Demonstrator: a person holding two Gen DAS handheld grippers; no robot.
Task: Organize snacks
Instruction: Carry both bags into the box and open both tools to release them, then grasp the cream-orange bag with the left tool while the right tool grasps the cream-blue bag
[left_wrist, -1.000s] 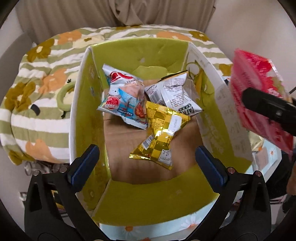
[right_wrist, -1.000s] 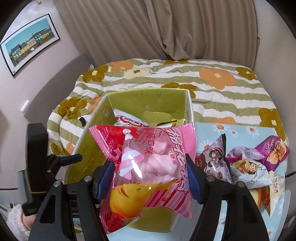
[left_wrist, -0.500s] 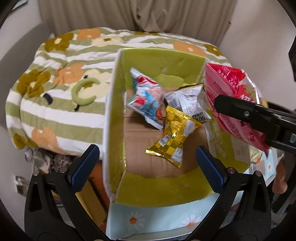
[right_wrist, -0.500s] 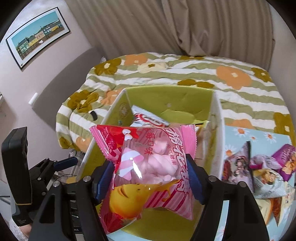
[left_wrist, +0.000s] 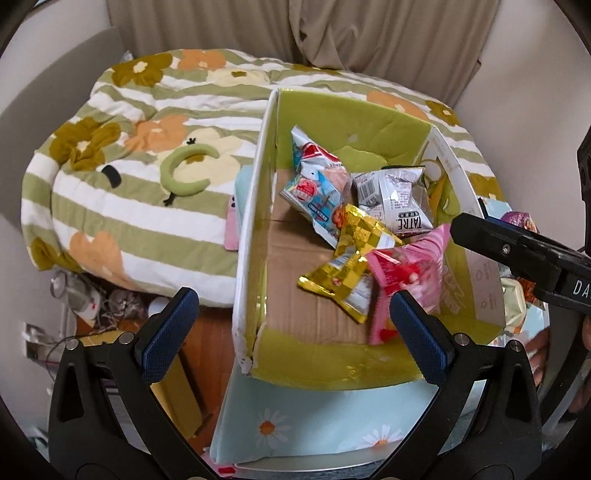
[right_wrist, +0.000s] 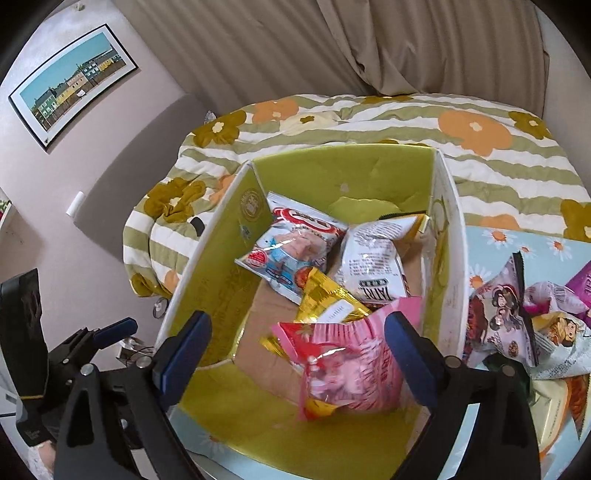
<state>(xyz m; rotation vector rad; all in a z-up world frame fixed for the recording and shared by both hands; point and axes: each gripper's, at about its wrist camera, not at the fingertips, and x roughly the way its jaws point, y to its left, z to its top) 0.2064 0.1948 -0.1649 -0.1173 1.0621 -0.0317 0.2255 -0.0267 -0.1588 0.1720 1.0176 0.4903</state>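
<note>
So the right hand-held gripper (right_wrist: 297, 349) is over the box (right_wrist: 448, 236) and its jaws have just been opening wide, pads clear of the pink marshmallow bag (right_wrist: 351, 363), which sits loose in the near right corner, leaning on the gold packet (right_wrist: 328, 304). Makes sense: the box is where the snacks get collected, so it lets go right above it. The left hand-held gripper (left_wrist: 291, 328) is wide open too, holding nothing, parked off the box's left wall, probably to stay out of the way. Plenty of bare cardboard floor on the left side of the box. More packets (right_wrist: 517, 317) wait on the daisy cloth (right_wrist: 487, 236) just past the right wall, so that wall needs clearing.
</note>
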